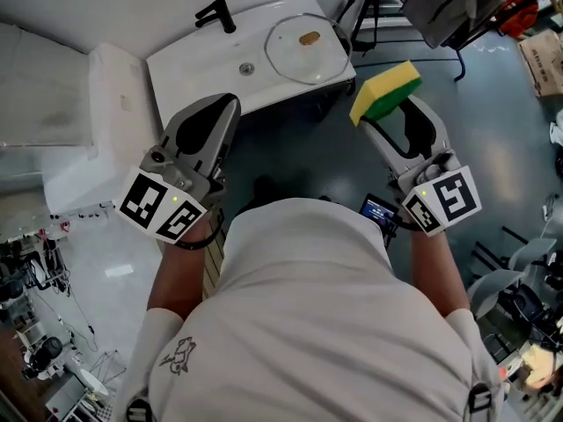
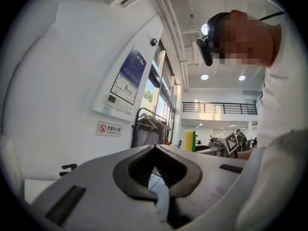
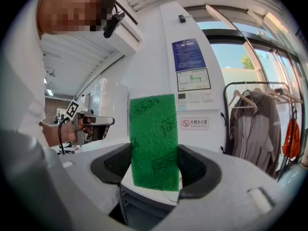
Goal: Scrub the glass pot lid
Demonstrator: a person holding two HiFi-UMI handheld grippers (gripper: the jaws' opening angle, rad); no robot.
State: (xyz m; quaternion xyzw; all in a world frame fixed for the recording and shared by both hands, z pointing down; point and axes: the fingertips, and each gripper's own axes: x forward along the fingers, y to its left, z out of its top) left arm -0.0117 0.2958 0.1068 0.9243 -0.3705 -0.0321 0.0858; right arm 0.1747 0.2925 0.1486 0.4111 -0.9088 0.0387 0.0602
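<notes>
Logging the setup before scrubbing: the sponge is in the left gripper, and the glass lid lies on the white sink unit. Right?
Wrong gripper: the head view shows the sponge in the right gripper; the left gripper has its jaws shut on nothing. The glass lid does lie on the white sink unit.

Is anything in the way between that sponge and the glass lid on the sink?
Nothing visible. The sponge, held by the right gripper, faces the glass lid lying on the white sink across open space; the faucet stands off to the lid's left.
</notes>
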